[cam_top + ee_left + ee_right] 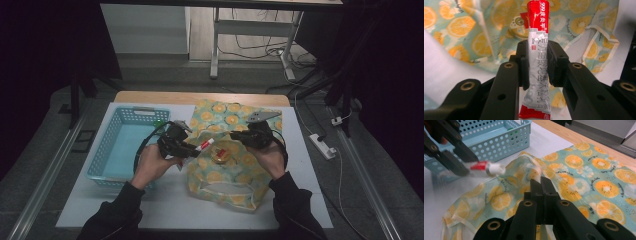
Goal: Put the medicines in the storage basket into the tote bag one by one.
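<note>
A red and white ointment tube (537,62) with a white cap (495,169) is clamped between the jaws of my left gripper (537,50). In the high view that gripper (192,148) holds the tube (205,145) level, cap towards the cloth bag (227,175) printed with orange and kiwi slices. My right gripper (541,182) is shut on the bag's upper edge and holds that fabric (534,173) up off the table. From above, the right gripper (235,135) faces the left one across the bag's mouth.
A light blue perforated basket (107,145) stands left of the bag, close behind my left hand. A small round yellow and red item (221,154) lies at the bag's mouth. The white mat (165,200) covers the wooden table (200,97).
</note>
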Demonstrator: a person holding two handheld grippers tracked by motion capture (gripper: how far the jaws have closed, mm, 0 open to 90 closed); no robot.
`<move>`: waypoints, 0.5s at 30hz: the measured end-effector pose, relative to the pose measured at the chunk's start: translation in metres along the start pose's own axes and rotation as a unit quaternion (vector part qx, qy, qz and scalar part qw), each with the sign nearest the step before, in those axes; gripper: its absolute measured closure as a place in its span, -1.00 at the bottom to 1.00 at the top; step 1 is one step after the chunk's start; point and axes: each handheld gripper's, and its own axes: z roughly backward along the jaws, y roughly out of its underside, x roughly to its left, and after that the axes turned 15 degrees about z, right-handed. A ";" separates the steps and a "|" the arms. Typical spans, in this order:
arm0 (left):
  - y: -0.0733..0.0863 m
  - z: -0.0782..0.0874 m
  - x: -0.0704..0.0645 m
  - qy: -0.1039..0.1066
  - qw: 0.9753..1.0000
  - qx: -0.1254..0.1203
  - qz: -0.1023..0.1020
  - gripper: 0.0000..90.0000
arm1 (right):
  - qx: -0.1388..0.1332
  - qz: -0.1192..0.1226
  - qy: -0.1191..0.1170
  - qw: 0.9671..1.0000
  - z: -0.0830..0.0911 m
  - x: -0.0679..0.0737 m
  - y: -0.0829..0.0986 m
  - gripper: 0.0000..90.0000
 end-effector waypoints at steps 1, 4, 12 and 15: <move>-0.001 -0.003 -0.001 0.000 1.000 0.002 -0.002 0.62 | 0.000 0.000 0.001 1.000 0.000 0.000 0.000 1.00; -0.005 -0.011 -0.004 -0.001 1.000 0.007 -0.004 0.62 | -0.001 0.000 0.000 1.000 0.001 0.000 -0.001 1.00; -0.015 -0.034 -0.008 -0.007 1.000 0.010 -0.010 0.62 | -0.005 0.003 -0.001 1.000 0.002 0.001 -0.002 1.00; -0.020 -0.042 -0.010 -0.010 1.000 0.010 -0.013 0.62 | -0.006 0.003 -0.001 1.000 0.002 0.001 -0.003 1.00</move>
